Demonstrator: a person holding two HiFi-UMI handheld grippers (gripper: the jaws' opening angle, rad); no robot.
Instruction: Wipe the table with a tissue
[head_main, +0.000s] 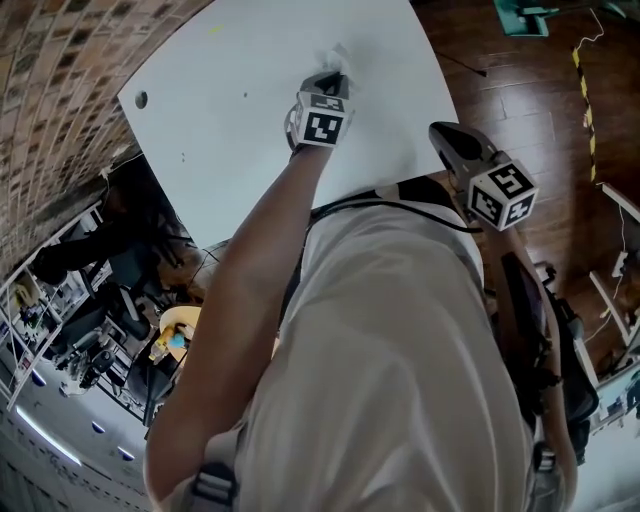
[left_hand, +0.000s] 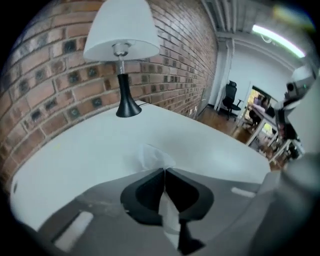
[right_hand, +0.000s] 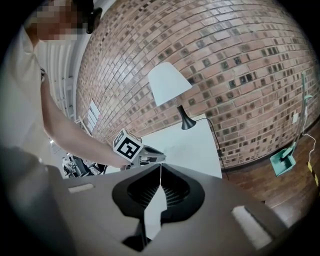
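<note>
The white table (head_main: 250, 100) fills the upper head view. My left gripper (head_main: 335, 78) reaches out over it, pointing steeply down, and is shut on a white tissue (left_hand: 152, 157). The tissue bunches out past the tips onto the tabletop (left_hand: 75, 155), and a strip of it runs back between the jaws. In the head view the tissue (head_main: 335, 55) shows as a small crumpled patch just beyond the gripper. My right gripper (head_main: 440, 130) hangs near the table's right edge, off the surface. In its own view the right gripper (right_hand: 160, 166) is shut with nothing between the jaws.
A white-shaded lamp (left_hand: 122, 45) on a black base stands at the far end of the table against the brick wall (left_hand: 190, 65). Wooden floor (head_main: 520, 100) lies to the right, with a teal dustpan (right_hand: 282, 160). Cluttered shelves (head_main: 90, 330) stand at the left.
</note>
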